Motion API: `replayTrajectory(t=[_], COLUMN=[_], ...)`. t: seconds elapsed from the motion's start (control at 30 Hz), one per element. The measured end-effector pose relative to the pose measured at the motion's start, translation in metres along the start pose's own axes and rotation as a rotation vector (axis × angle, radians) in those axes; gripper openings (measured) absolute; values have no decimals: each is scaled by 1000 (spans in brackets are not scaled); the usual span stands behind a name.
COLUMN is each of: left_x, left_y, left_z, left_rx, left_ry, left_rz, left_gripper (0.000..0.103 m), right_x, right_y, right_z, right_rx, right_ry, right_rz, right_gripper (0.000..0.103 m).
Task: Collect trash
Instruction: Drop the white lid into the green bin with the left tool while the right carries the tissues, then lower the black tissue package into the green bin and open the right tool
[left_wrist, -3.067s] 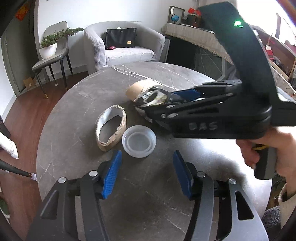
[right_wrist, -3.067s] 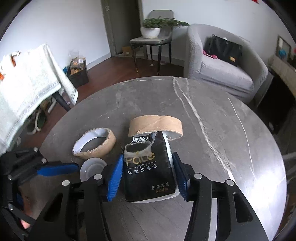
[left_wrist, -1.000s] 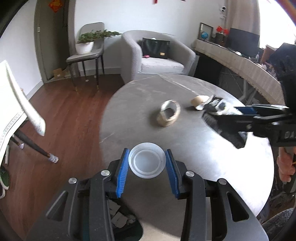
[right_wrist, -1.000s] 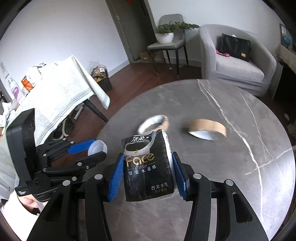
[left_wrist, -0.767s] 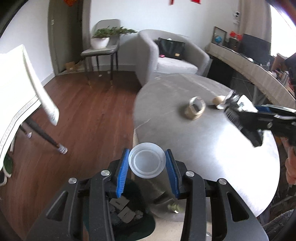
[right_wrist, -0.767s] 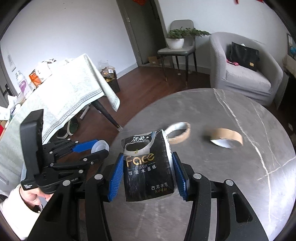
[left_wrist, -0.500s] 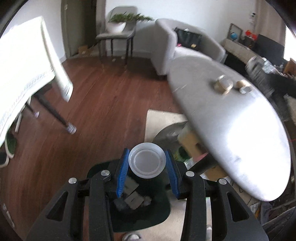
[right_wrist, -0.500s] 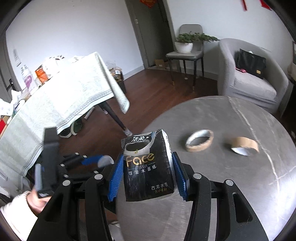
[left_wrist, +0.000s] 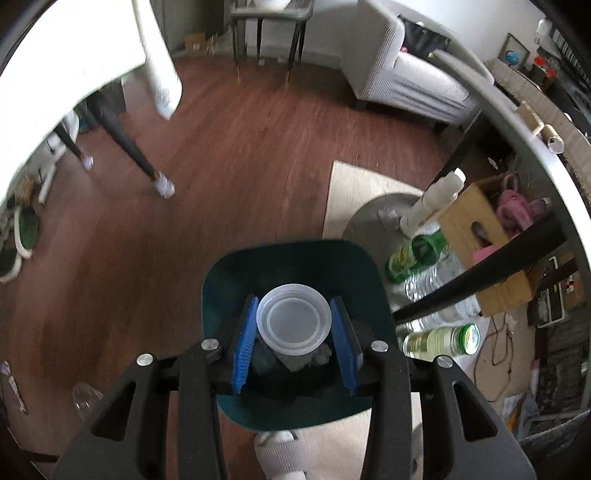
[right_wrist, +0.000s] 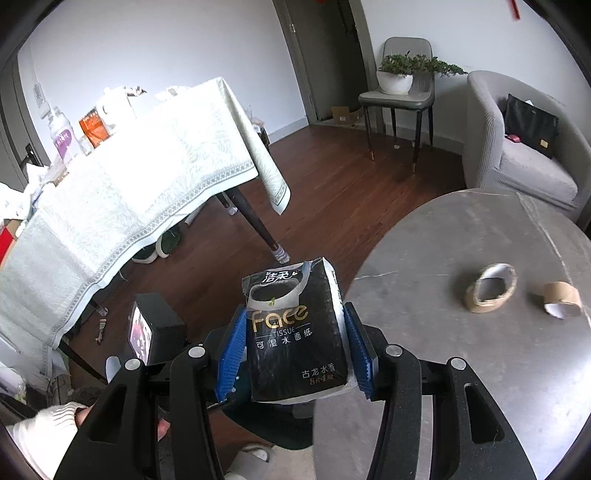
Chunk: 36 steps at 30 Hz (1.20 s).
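My left gripper (left_wrist: 293, 325) is shut on a clear plastic lid (left_wrist: 294, 319) and points steeply down over a dark green trash bin (left_wrist: 221, 280) on the floor, which holds grey scraps. My right gripper (right_wrist: 295, 350) is shut on a black tissue pack (right_wrist: 295, 332) and hangs by the left edge of the round grey table (right_wrist: 461, 369). Two cardboard tape rings lie on that table: one lined white (right_wrist: 490, 288), one plain brown (right_wrist: 561, 294). The left gripper's body (right_wrist: 155, 332) shows low at the left in the right wrist view, above the bin's rim (right_wrist: 273, 435).
Plastic bottles (left_wrist: 439, 339) and a cardboard box (left_wrist: 480, 236) crowd the floor under the table, right of the bin. A cloth-covered table (right_wrist: 129, 177) stands to the left, a chair (right_wrist: 399, 92) and a grey armchair (right_wrist: 517, 147) at the back. A person's slipper (left_wrist: 280, 458) is just below the bin.
My left gripper swung off the table and down over the trash bin with the lid. My right gripper carried the tissue pack leftward to the table's edge. Both tape rings stayed put.
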<state>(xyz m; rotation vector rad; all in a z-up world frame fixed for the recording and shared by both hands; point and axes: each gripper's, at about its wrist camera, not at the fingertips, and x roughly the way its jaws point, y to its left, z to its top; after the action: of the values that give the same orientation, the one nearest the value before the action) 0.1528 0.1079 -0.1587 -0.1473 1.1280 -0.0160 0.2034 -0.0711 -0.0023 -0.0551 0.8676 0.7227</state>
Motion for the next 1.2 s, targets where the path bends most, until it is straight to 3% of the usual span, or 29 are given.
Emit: replayTrajectory(t=[0.3,0.63,1.0,1.2], left_x=[5,-25,-63,-78], left_y=[28,67,84,88], left_z=[-12,-10,-7,-6], left_rx=[-4,-94,-116,-130], left_ry=[38,-63,-186,-209], left_rz=[8,19,13,-9], left_gripper=[51,51,41,33], right_x=[45,96,155,180], right_y=[32,67,85,81], right_z=[-1,-11,-40,-61], right_rx=[-29,-93,-165,-163], right_ry=[65,158,288,357], right_rz=[-17,-44,-96,-109], right_gripper=[52,52,51,52])
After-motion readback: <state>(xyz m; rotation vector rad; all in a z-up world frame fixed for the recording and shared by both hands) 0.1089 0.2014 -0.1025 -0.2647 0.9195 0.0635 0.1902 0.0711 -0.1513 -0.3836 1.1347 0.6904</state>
